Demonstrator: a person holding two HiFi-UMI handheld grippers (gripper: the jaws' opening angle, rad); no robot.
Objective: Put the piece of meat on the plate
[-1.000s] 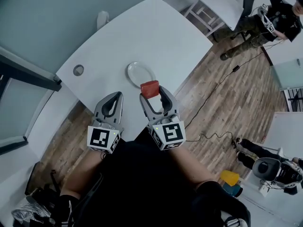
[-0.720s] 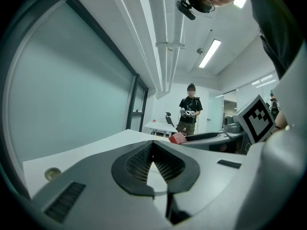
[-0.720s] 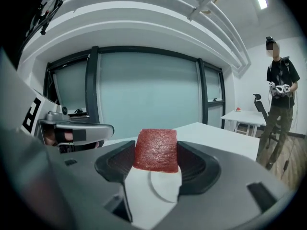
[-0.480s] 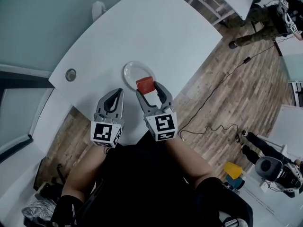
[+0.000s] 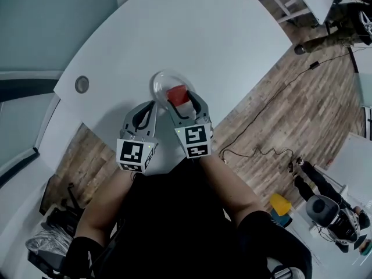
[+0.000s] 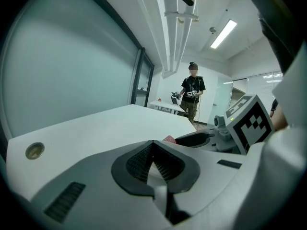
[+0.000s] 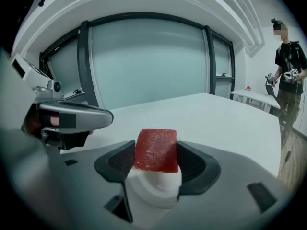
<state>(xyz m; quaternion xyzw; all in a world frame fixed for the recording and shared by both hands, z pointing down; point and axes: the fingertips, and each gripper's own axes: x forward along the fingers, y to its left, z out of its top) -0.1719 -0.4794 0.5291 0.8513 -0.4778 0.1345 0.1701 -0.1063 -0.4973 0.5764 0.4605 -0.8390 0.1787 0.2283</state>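
The big white counter had a curved edge. Its near edge ran close to the person's lap, just under the two grippers. To the right of the counter lay a brown wood floor with a thin black cord on it. Most of the counter top was bare, with lots of free room behind the plate and to its right. A small round hole sat in the counter near the left edge, well apart from the plate.

The clear plate sat on the counter near the close edge. The red piece of meat showed over the right part of the plate from above. I could not tell if it touched the plate.

The right gripper pointed away from the person, out over the plate. It was closed on the meat, with one dark pad pressed on each side of the red block. The left gripper lay just beside it on the left, with its tip at the plate's near rim. Its jaws were pressed together with nothing between them. Both arms were held in close, side by side.
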